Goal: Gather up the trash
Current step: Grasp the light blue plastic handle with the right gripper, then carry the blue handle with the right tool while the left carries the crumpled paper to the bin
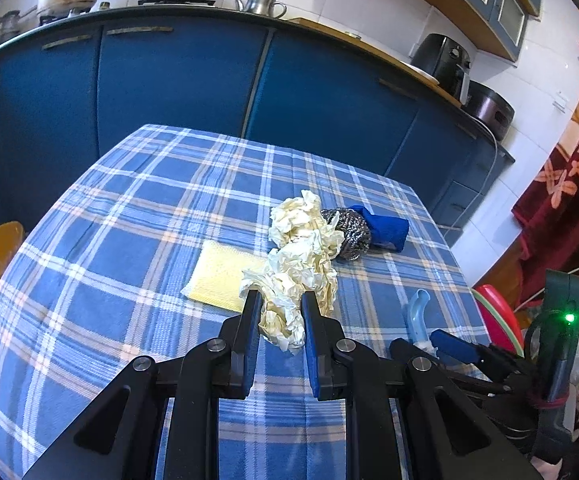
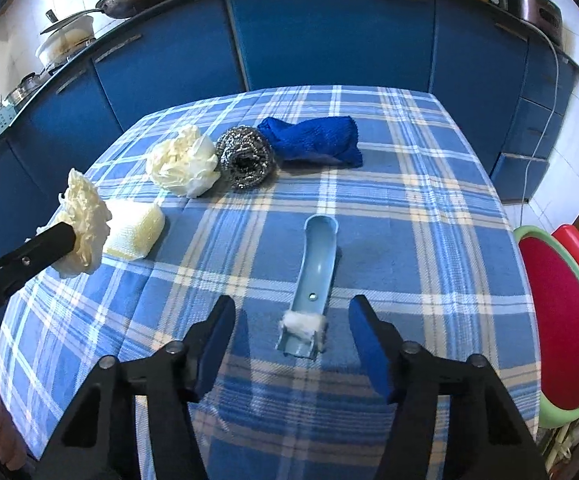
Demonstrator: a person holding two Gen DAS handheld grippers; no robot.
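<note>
My left gripper (image 1: pixel 279 300) was clamped on a crumpled ball of cream-white paper (image 1: pixel 289 300), lifted clear of the blue-and-white checked tablecloth (image 1: pixel 109 240) that covered the table. My right gripper (image 2: pixel 291 320) stood about half open over the near edge of the table, its blue pads on either side of a pale blue plastic scoop-shaped piece (image 2: pixel 315 276) with a tuft of white fluff (image 2: pixel 303 326) at its near end; neither pad touched it. That piece lay flat on the cloth, its curved tip pointing toward the far edge. A second crumpled ball of cream-white paper (image 2: pixel 183 166) rested on the cloth toward the far left corner, touching a round steel-wool scouring pad (image 2: pixel 245 158), which in turn sat against a bundled dark blue cloth (image 2: pixel 313 140) nearer the middle of the far edge. A pale yellow rectangular sponge (image 2: pixel 135 236) lay near the left edge, just beside the raised paper ball. Blue kitchen cabinets (image 2: pixel 329 32) ran behind the table, and a red round stool seat with a green rim (image 2: pixel 561 340) stood off the right edge.
</note>
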